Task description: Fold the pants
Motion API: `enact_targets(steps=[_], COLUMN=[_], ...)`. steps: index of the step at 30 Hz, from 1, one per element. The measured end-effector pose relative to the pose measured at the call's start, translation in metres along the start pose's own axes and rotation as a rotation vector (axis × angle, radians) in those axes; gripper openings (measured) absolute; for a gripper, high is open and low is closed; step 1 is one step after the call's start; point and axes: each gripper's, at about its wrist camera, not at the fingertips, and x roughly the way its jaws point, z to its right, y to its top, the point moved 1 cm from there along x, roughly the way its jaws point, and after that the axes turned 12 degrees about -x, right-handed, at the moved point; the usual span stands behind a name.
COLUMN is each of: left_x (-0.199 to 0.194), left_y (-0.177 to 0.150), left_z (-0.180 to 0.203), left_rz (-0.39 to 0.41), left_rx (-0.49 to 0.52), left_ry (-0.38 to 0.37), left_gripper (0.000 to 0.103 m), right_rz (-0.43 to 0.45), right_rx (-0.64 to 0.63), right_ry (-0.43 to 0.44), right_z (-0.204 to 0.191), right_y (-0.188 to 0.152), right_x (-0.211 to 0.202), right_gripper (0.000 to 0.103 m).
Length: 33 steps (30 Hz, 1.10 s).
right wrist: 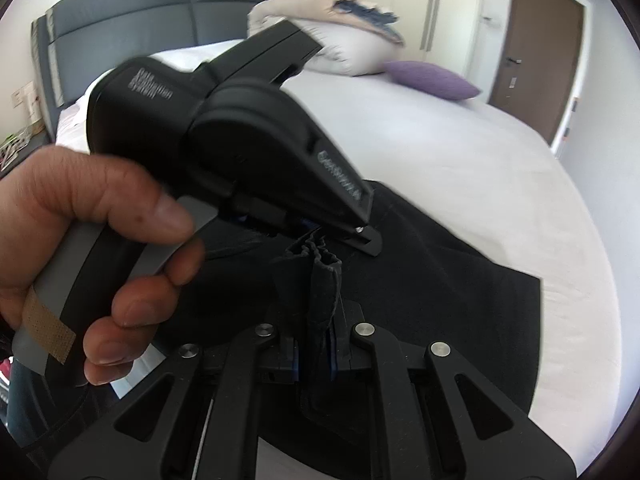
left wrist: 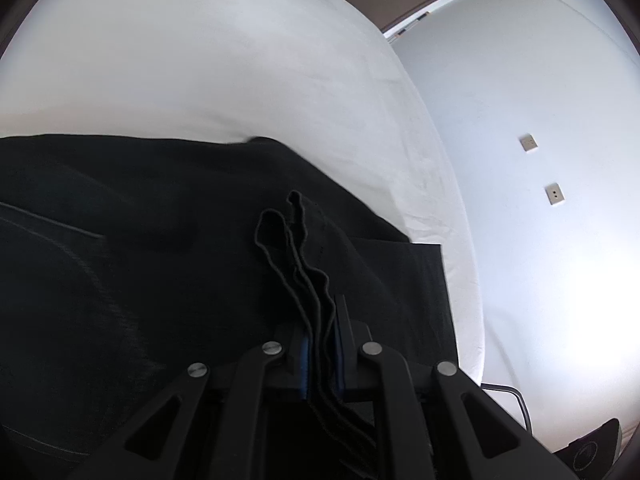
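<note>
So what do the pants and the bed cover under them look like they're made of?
Pants: black woven cloth, matte and fairly thick, maybe cotton twill; the bunched edges stand stiffly in layers. Bed cover: white woven fabric, matte, probably cotton sheeting; fine creases show near its edge. I can't tell the fibre for sure in either.

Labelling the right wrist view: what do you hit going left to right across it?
Person's hand → left hand-held gripper, shut on the black pants → purple cushion → brown door. The right hand-held gripper at bottom centre is also shut on the pants.
</note>
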Motion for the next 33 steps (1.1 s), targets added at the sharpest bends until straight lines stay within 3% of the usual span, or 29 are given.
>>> enact_targets(steps=[7,11,17,25,26,27,29,31,33], left_x=[-0.012,-0.005,-0.012,-0.038,-0.045,-0.050,-0.060,-0.065,-0.061], left_y=[0.000,-0.009,-0.007,-0.016,-0.018,-0.020,-0.026,-0.034,-0.047], left_z=[-0.043,-0.046,-0.043,-0.058,-0.056,-0.054,-0.044,-0.028,-0.013], left_rz=[0.022,0.028,0.056,0.122,0.152,0.175,0.221,0.253,0.276], left_rx=[-0.044,-0.046,-0.048,-0.071,-0.063,-0.053,-0.014,0.060,0.132], left_ry=[0.035,0.048,0.055,0.092,0.120,0.141,0.172,0.219,0.277], left_gripper=[0.010,0.011,0.016,0.016,0.022,0.029,0.035,0.043,0.049], right_rz=[-0.049,-0.119,-0.107,-0.052,-0.031,-0.018,0.017,0.069,0.153], right_rx=[0.003,0.040,0.123,0.250,0.279,0.296,0.343,0.408,0.518], right_ry=[0.079,0.124,0.207,0.335,0.348,0.355,0.393,0.444,0.495], right_z=[-0.021,-0.019,-0.005,0.027,0.037,0.046,0.064,0.093,0.131], right_y=[-0.002,-0.009,-0.012,-0.045,-0.051,-0.048,-0.060,-0.066,-0.075], right_x=[0.028,0.049,0.054,0.009,-0.002,-0.005,-0.023,-0.032,-0.032], right_gripper=[0.009,0.010,0.013,0.013,0.013,0.015,0.029,0.068,0.071])
